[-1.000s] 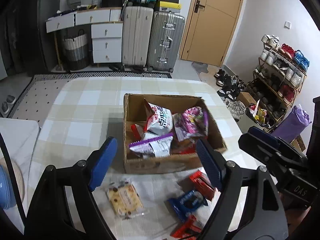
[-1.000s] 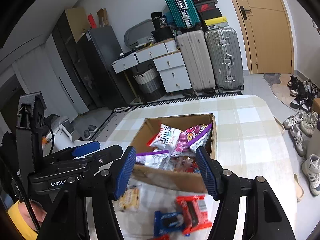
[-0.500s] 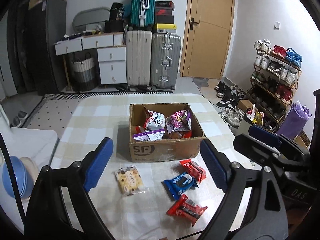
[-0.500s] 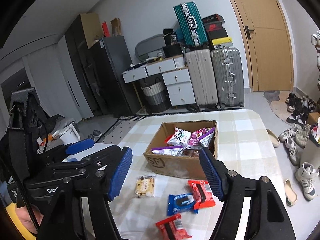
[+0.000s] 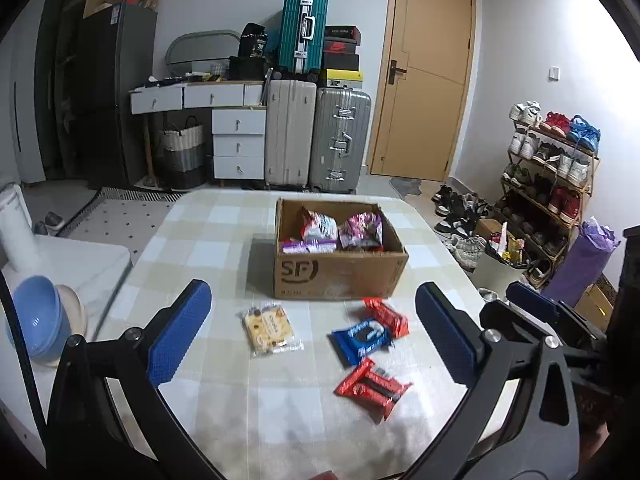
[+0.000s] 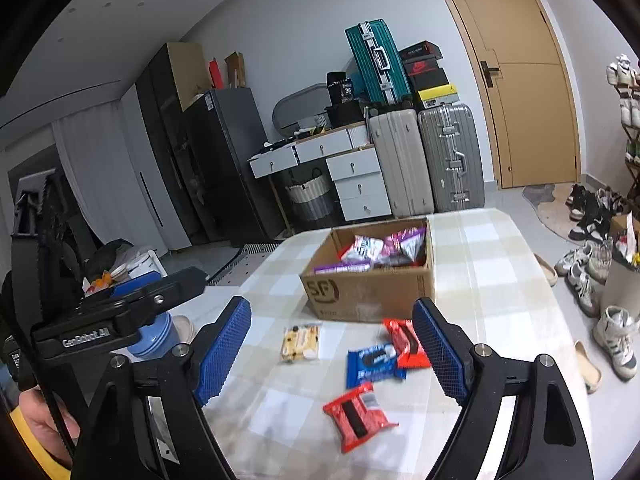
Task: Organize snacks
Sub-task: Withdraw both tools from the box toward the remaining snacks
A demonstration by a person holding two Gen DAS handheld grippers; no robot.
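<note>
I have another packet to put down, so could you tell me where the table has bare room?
Bare checked cloth lies left of the cardboard box and beyond it toward the far edge. It is crowded just in front: cookie packet, blue Oreo packet and two red packets.

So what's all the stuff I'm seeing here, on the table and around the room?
cardboard box: one, brown, on the checked table, holding several snack bags
biscuit pack: one, clear and yellow, on the table in front of the box
blue packet: one, right of the biscuits
red packets: two, one by the box, one nearest the camera
suitcases: three, teal, cream, silver, against the back wall
door: one, tan, closed
shoe rack: one, full, on the right
left gripper: blue pads, open, jaws just widened, empty
right gripper: blue pads, open, jaws just widened, empty
</note>
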